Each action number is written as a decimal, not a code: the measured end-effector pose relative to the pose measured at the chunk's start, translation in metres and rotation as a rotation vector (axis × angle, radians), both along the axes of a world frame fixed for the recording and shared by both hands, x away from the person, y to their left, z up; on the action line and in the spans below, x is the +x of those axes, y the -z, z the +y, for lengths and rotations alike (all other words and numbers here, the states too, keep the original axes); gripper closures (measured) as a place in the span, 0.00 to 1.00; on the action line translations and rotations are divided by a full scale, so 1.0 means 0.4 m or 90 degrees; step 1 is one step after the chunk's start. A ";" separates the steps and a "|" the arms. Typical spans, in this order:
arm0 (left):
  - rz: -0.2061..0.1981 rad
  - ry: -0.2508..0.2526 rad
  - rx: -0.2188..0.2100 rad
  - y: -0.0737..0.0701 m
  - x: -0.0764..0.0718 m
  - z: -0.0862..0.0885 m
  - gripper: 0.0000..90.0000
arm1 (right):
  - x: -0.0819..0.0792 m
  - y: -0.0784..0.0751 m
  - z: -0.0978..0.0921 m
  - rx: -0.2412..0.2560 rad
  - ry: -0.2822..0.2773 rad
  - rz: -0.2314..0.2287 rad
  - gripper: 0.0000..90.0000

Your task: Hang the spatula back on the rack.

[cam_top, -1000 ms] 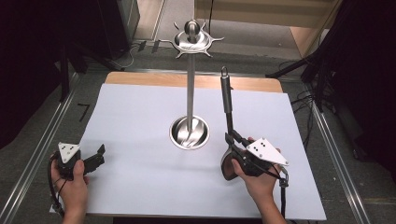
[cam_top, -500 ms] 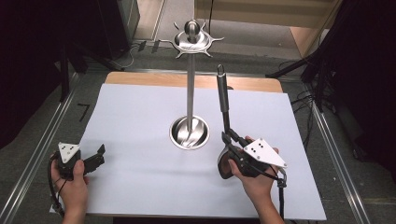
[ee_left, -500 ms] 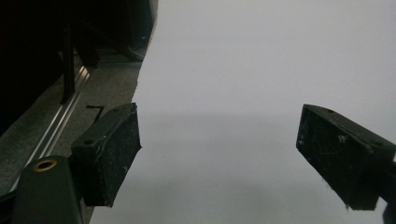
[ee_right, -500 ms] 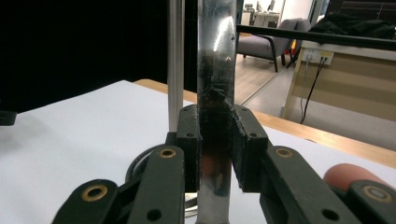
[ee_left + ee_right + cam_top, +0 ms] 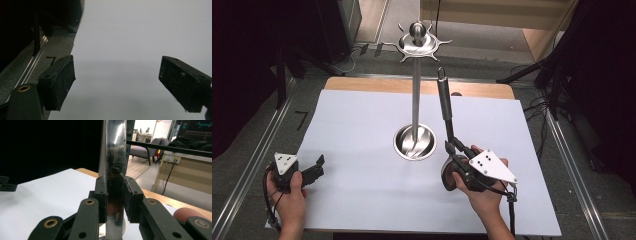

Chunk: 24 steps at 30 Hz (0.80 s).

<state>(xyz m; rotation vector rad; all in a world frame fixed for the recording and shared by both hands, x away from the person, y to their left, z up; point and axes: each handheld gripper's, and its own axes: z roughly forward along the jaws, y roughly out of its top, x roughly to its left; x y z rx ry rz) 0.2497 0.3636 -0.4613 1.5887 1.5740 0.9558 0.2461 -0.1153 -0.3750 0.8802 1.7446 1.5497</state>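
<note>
Utensil (image 5: 445,102) clamped in right gripper (image 5: 452,148), raised beside hanging stand (image 5: 416,82).

Right gripper jaws closed on the utensil's lower handle; in the right gripper view the dark shaft (image 5: 115,170) sits squarely between both pads, rising to 12 o'clock past the fingertips. Ring end up, likely so it can meet a hook on the stand's crown at 11 o'clock. Stand base (image 5: 415,142) lies at 9 o'clock from the grip. Left gripper (image 5: 312,169) rests at table's 8 o'clock, jaws wide apart, empty, on white sheet (image 5: 362,125).
</note>
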 end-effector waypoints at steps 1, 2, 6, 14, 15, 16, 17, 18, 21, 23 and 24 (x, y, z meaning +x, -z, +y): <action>0.000 0.000 0.000 0.000 0.000 0.000 0.16 | 0.000 -0.002 0.001 0.002 0.000 -0.003 0.85; 0.001 0.000 0.001 0.000 0.000 0.000 0.16 | -0.001 -0.004 0.001 0.001 -0.001 -0.004 0.85; 0.002 -0.001 0.003 0.000 0.000 0.000 0.16 | 0.000 -0.012 0.001 0.003 -0.001 -0.008 0.85; 0.001 0.000 0.004 0.000 0.000 -0.001 0.16 | 0.009 -0.024 0.002 0.006 0.004 -0.017 0.85; 0.001 0.000 0.004 0.000 0.000 -0.001 0.16 | 0.010 -0.025 0.003 0.007 0.004 -0.020 0.85; 0.001 0.000 0.004 0.000 0.000 -0.001 0.16 | 0.011 -0.026 0.004 0.008 0.004 -0.021 0.85; 0.001 0.000 0.004 0.000 0.000 -0.001 0.16 | 0.011 -0.026 0.006 0.010 0.003 -0.019 0.85; 0.001 0.000 0.005 0.000 0.000 -0.001 0.16 | 0.012 -0.025 0.007 0.009 0.003 -0.020 0.85; 0.001 0.000 0.005 0.000 -0.001 -0.001 0.16 | 0.016 -0.023 0.013 0.009 0.003 -0.020 0.85; 0.001 0.000 0.005 0.000 -0.001 -0.001 0.16 | 0.019 -0.022 0.016 0.012 0.005 -0.022 0.85; 0.001 0.000 0.005 0.000 -0.001 -0.001 0.16 | 0.020 -0.022 0.018 0.015 0.005 -0.020 0.85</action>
